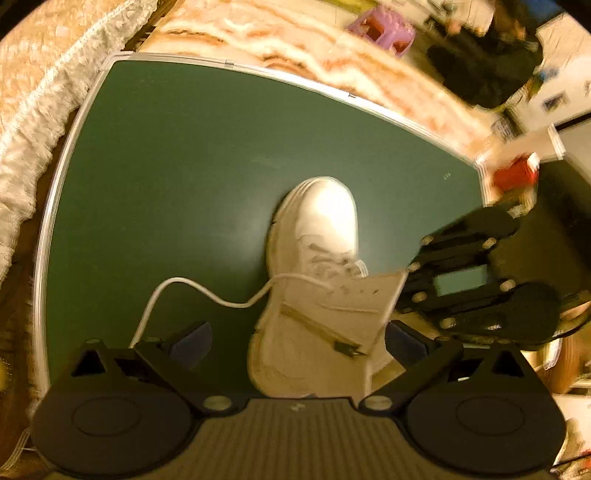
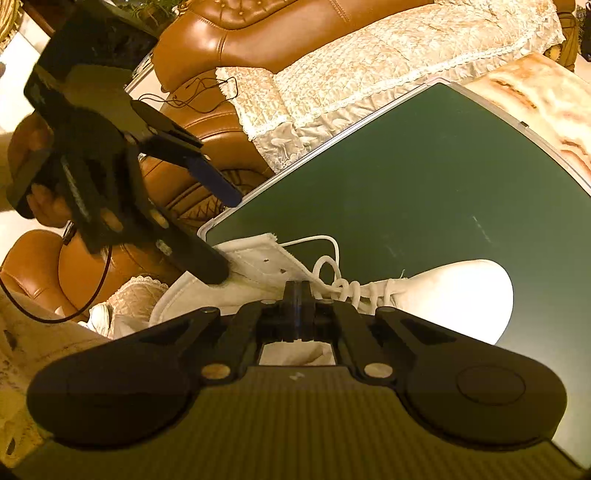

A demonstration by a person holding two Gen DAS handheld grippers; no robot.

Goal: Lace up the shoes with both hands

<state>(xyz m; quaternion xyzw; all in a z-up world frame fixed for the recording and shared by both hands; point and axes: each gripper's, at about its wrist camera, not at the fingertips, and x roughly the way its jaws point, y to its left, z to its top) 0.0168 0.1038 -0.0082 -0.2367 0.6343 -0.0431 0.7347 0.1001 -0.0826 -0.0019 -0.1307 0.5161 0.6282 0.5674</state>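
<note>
A quilted cream sofa cover with a lace fringe [image 1: 33, 122] runs down the far left of the left wrist view, beside the dark green board with a pale metal frame [image 1: 177, 177] that fills the middle. On the board stands the task's thing — a white leather high-top shoe [image 1: 317, 236] — toe pointing away from the camera, heel close to it, near the board's near edge. A loose white shoelace [image 1: 177, 284] curls out from the eyelets across the green surface to the left and drops toward the left gripper [image 1: 295, 336]. That gripper's jaws stand wide apart, one dark-padded finger on each side of the shoe's heel, with nothing clamped between them. To the right, the black right gripper [image 1: 402, 284] meets the raised edge of the shoe's ankle flap.

In the right wrist view, the left gripper [image 2: 225, 236] comes in from the upper left in a person's hand [image 2: 44, 206], its lower finger lying against the shoe's collar and its blue-padded upper finger [image 2: 214, 181] apart in the air. Behind it sits a tan leather sofa [image 2: 258, 33]. In the centre the right gripper [image 2: 295, 291] is pressed shut at the laced throat of the shoe [image 2: 461, 295] — whether it pinches lace or flap I cannot tell.
</note>
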